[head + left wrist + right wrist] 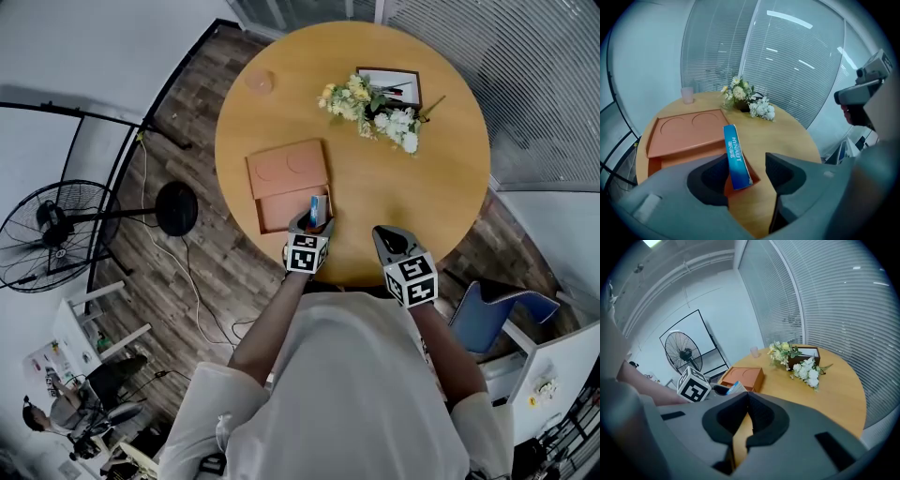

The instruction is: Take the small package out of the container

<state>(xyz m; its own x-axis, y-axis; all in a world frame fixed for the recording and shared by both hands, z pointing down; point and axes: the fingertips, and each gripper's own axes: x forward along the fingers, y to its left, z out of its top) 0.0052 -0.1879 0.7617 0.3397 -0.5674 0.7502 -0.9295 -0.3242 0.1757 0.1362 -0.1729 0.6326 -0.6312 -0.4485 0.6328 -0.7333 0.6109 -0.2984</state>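
My left tongs (745,161) stand open around the small blue package (737,157), which leans tilted at the orange container's (684,133) near right corner, by the worktop's (394,197) near edge. My right tongs (746,397) are closed and empty.

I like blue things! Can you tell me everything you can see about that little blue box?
The small blue package is a slim, long box, cardboard by its look, with white letters reading HYNAUT along one side. It stands on end, tilted, with its lower end at the near corner of the orange container. It sits between the jaws of the left gripper, which are apart. It seems to lean on one jaw, with a gap to the other.
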